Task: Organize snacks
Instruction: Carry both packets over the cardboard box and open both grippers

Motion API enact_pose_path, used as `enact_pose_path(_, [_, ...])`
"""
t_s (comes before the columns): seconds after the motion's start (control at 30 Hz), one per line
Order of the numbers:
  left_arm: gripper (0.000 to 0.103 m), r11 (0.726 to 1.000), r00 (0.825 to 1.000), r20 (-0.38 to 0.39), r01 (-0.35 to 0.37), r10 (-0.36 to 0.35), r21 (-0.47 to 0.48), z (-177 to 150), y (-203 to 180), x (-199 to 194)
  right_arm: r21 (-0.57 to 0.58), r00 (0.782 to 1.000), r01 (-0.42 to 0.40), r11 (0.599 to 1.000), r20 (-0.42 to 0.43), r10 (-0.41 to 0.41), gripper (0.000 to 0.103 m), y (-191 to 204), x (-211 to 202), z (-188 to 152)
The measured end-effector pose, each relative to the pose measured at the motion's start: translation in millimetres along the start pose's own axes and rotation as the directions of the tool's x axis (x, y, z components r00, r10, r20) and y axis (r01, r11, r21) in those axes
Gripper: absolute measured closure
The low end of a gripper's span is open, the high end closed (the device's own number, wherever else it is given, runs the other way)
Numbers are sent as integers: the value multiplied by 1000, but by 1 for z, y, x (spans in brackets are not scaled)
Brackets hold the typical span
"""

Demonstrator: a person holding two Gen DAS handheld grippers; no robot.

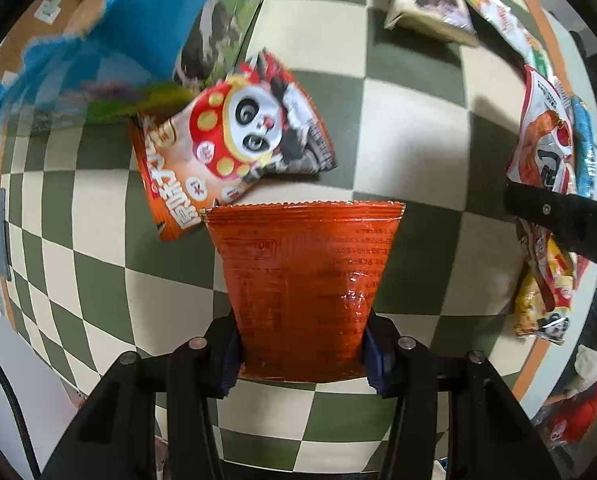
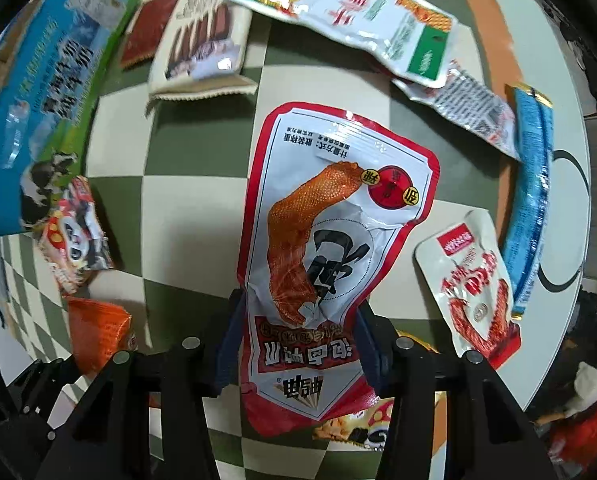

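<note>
Left gripper (image 1: pixel 302 360) is clasping an orange packet (image 1: pixel 304 280); right gripper (image 2: pixel 298 344) is gripping a duck-foot pouch (image 2: pixel 330 240). Snacks lying scattered upper frame on the checkered cloth (image 2: pixel 186 208); sorting looks barely begun.

The setting appeared to be a home or a similar informal indoor room. A surface (image 1: pixel 410 152) covered with a green-and-cream checked cloth carried loose retail snack packets, among them a panda-print packet (image 1: pixel 234 136) and a blue milk carton box (image 2: pixel 46 92) at 9 o'clock in the right wrist view. An open cardboard box (image 1: pixel 42 12) stood at 10 o'clock in the left wrist view. A round white edge with an orange border (image 2: pixel 478 20) showed at 2 o'clock.
</note>
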State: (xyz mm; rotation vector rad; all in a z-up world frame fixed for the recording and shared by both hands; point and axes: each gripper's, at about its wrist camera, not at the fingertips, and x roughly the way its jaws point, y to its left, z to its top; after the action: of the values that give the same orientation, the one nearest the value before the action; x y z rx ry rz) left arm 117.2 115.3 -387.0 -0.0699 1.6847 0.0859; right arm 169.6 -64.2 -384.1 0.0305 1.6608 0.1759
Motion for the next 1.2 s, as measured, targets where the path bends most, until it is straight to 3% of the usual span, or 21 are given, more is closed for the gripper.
enact_pose_path(0.23, [58, 999, 995, 93, 47, -49, 22, 13, 32, -63, 14, 996, -76, 997, 50, 75, 50, -43, -54, -3])
enact_pose_path(0.53, [58, 991, 966, 221, 128, -134, 41, 30, 100, -186, -13, 968, -192, 981, 161, 191, 50, -34, -135, -22])
enact_pose_path(0.67, [58, 993, 955, 270, 115, -119, 31, 45, 135, -235, -40, 946, -237, 971, 220, 240, 50, 7, -163, -34])
enact_pose_path(0.83, [58, 995, 949, 300, 96, -95, 12, 75, 188, -261, -69, 919, -292, 954, 257, 300, 50, 73, -184, -30])
enact_pose_path(0.97, [58, 995, 955, 279, 96, -97, 16, 106, 218, -253, -72, 911, -310, 948, 263, 318, 50, 134, -182, -10])
enact_pose_path(1.1, [58, 996, 965, 247, 90, -94, 27, 135, 183, -233, -52, 908, -332, 942, 252, 334, 50, 187, -171, 25])
enact_pose_path(1.2, [58, 994, 973, 200, 108, -112, 31, 165, 208, -217, -38, 912, -327, 944, 249, 325, 50, 223, -156, 57])
